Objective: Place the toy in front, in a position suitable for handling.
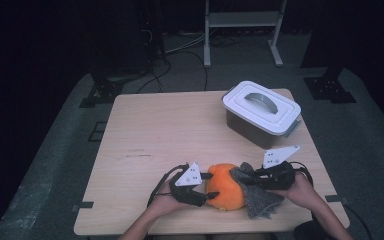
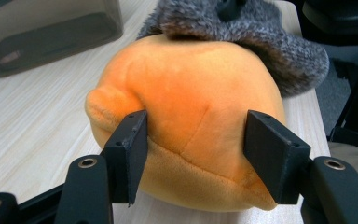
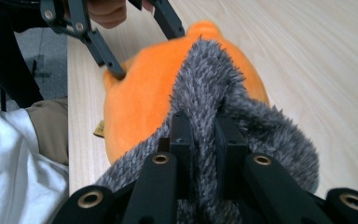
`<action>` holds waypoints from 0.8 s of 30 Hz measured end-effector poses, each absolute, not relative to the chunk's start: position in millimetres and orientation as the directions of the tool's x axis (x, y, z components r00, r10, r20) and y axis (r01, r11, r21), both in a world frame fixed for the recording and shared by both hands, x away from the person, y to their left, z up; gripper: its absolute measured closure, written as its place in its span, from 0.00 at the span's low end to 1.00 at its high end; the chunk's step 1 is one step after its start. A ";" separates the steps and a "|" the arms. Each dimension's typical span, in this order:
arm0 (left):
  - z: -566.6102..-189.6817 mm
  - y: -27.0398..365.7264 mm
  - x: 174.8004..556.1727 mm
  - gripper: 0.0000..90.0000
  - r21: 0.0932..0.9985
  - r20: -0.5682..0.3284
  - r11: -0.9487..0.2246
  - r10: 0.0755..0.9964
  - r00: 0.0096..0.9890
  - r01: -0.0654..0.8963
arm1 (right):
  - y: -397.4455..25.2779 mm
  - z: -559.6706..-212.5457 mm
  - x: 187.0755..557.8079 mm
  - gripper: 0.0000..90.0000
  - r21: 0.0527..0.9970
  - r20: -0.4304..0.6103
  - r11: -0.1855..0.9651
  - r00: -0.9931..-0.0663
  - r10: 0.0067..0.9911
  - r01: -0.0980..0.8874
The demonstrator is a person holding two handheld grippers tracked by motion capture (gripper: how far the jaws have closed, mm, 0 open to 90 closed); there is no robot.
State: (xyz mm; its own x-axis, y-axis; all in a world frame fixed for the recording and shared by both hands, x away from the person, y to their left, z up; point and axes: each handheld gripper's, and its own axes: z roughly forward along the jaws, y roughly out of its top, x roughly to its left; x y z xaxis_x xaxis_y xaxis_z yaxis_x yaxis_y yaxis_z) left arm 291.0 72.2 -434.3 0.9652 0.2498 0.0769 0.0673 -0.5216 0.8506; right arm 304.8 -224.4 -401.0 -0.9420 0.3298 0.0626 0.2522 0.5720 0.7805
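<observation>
Hand-held gripper (image 3: pixel 204 135) pinching grey cloth (image 3: pixel 261 126)

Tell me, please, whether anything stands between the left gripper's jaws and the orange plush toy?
Nothing visible does. The left gripper has its open jaws on either side of the orange plush toy; the grey fuzzy cloth, pinched by the right gripper, drapes the far side.

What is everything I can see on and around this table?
Plush toy: one, orange, near front edge of table, between the grippers.
Fuzzy cloth: one, grey, draped against the plush toy's right side.
Storage box: one, dark body with white lid and grey handle, far right of table.
Table: one, light wood.
Metal frame: one, pale, on floor behind table.
Left gripper: one, black, jaws astride the plush toy.
Right gripper: one, black, pinching the fuzzy cloth.
</observation>
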 end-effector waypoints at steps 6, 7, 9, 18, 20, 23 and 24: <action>-435.0 75.5 290.7 0.44 0.846 0.081 -0.529 0.250 0.965 0.066 | -205.4 -381.6 310.4 0.88 0.796 0.012 0.572 -0.951 0.309 0.196; -434.8 76.0 290.8 0.44 0.847 0.078 -0.527 0.251 0.965 0.069 | -202.4 -384.5 312.0 0.88 0.785 0.009 0.588 -0.952 0.306 0.196; -430.9 76.3 290.9 0.39 0.848 0.065 -0.524 0.253 0.965 0.080 | -197.4 -395.9 312.8 0.88 0.768 0.020 0.605 -0.953 0.302 0.208; -426.3 67.7 287.4 0.35 0.861 0.101 -0.506 0.282 0.954 0.059 | -203.0 -399.7 303.7 0.88 0.788 0.058 0.576 -0.958 0.281 0.217; -427.6 67.1 286.9 0.37 0.861 0.096 -0.506 0.274 0.957 0.058 | -200.6 -391.3 304.7 0.88 0.793 0.038 0.577 -0.960 0.276 0.197; -428.5 65.2 284.0 0.38 0.854 0.114 -0.519 0.255 0.960 0.037 | -192.1 -382.7 309.2 0.88 0.806 0.028 0.562 -0.962 0.272 0.182; -428.8 65.1 283.4 0.38 0.850 0.122 -0.526 0.256 0.959 0.032 | -188.4 -382.1 311.7 0.88 0.808 0.024 0.562 -0.962 0.272 0.179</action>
State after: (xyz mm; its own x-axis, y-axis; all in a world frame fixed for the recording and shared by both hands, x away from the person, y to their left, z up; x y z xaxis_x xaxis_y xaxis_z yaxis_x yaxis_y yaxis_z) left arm 283.4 65.1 -428.8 0.9591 0.2557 0.1218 0.0322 -0.5259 0.8499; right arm 311.7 -188.4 -382.1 -0.9621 0.2718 0.0236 0.1786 0.5620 0.8076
